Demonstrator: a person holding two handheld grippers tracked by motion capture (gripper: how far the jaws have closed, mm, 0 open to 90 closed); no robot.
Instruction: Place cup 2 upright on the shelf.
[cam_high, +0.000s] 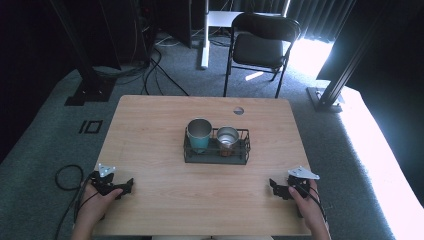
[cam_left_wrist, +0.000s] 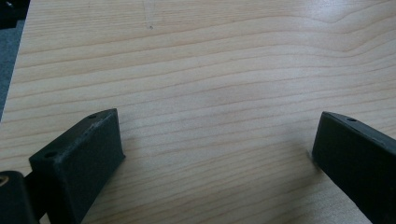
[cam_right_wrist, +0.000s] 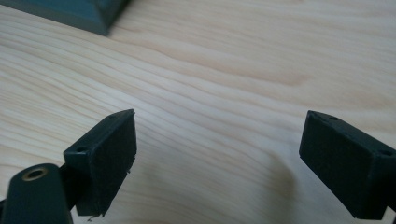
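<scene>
A dark wire tray (cam_high: 216, 156) stands at the middle of the wooden table (cam_high: 150, 150). Inside it, a teal metal cup (cam_high: 199, 134) stands upright on the left and a smaller steel cup (cam_high: 227, 139) on the right. My left gripper (cam_high: 126, 187) rests on the table near the front left corner, held by a hand. Its jaws stand wide apart over bare wood (cam_left_wrist: 215, 135). My right gripper (cam_high: 274, 187) rests near the front right corner, also open, with nothing between its jaws (cam_right_wrist: 217, 144). A corner of the tray base (cam_right_wrist: 70, 14) shows at the top left of the right gripper view.
A black folding chair (cam_high: 261, 45) and a white desk leg (cam_high: 204, 35) stand beyond the table's far edge. Black frame posts (cam_high: 85, 65) rise at both sides, with cables on the grey carpet. A round hole (cam_high: 238, 110) sits near the table's far edge.
</scene>
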